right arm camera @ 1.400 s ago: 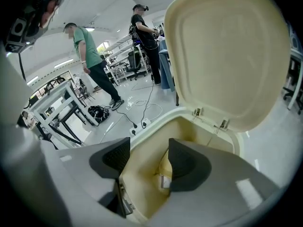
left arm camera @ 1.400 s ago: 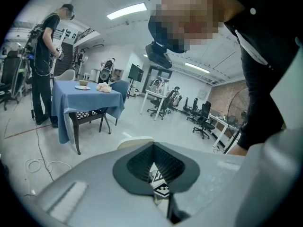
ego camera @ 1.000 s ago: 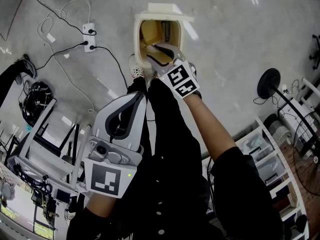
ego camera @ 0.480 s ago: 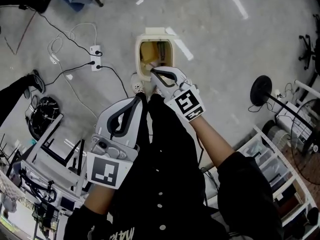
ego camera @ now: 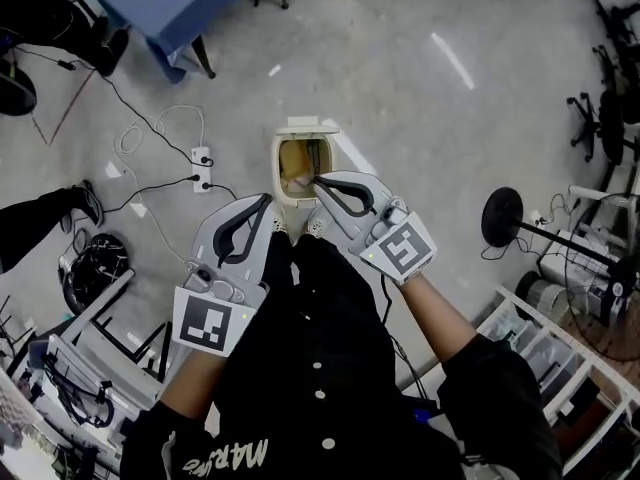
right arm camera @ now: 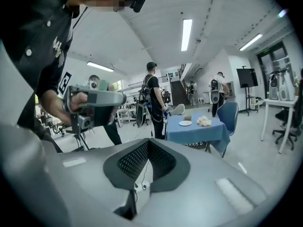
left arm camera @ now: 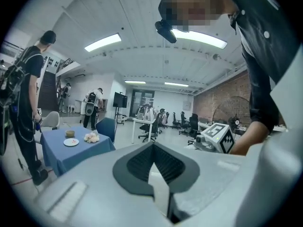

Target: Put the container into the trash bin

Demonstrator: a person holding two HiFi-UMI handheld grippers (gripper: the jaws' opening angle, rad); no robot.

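Note:
The cream trash bin [ego camera: 278, 173] stands on the floor in front of the person's feet, its lid [ego camera: 305, 125] tipped back. Inside it lies a pale piece [ego camera: 296, 180] that may be the container. My right gripper [ego camera: 318, 181] hangs high above the bin's right rim, shut, with nothing between its tips. My left gripper [ego camera: 266, 199] is raised beside it at the left, also shut and empty. In the left gripper view the left gripper [left arm camera: 152, 151] points across the room, and in the right gripper view the right gripper [right arm camera: 147, 143] does too.
A power strip [ego camera: 201, 168] with trailing cables lies left of the bin. A blue-clothed table [ego camera: 190, 3] stands at the back left. A round stand base [ego camera: 502, 218] and shelving [ego camera: 560, 368] are at the right. People stand near the blue table [right arm camera: 199, 129].
Both grippers have risen well away from the bin as the person straightened up. The right gripper came out of the bin's mouth and its jaws closed empty.

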